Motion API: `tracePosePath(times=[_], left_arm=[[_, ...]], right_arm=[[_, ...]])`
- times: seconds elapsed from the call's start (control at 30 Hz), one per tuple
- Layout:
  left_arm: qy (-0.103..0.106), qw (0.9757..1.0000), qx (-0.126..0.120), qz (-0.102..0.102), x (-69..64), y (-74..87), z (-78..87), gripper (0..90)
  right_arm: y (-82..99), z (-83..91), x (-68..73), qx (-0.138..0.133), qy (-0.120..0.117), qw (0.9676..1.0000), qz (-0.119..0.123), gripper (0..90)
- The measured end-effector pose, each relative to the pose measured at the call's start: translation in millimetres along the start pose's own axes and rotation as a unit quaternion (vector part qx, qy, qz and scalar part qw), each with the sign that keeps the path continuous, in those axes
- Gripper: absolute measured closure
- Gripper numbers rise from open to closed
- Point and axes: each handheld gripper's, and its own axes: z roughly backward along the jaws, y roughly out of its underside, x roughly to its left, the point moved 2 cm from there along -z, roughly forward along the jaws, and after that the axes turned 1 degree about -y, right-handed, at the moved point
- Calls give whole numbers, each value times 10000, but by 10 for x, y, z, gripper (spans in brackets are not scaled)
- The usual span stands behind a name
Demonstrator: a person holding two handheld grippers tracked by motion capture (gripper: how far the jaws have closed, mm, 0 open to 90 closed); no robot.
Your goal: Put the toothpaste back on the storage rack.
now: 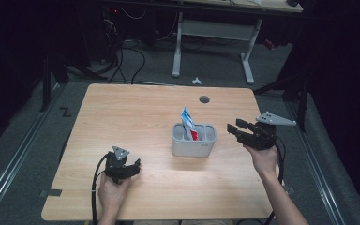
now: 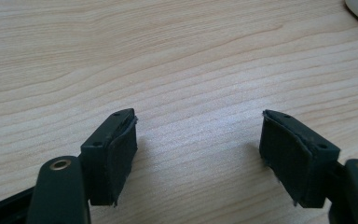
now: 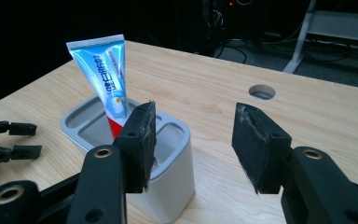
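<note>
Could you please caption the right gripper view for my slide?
Open right gripper beside a grey holder with a blue toothpaste tube standing in it.

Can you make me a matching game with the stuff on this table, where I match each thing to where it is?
Things:
1. toothpaste
2. holder
3. left gripper
4. hole

Places:
A. near the table's far edge
B. in the middle of the table
C. low over the bare wood, jaws open and empty
D. standing up in the holder's middle slot

Pairs: 1-D, 2-B, 3-C, 4-A
</note>
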Motion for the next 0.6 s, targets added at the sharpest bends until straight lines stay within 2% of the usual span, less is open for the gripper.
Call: tracePosePath(times=[0.6], left_arm=[[-1,10000,0,-1,0,0,0,279]], right_arm=[[198,125,-140,6,159,9996,-229,502]])
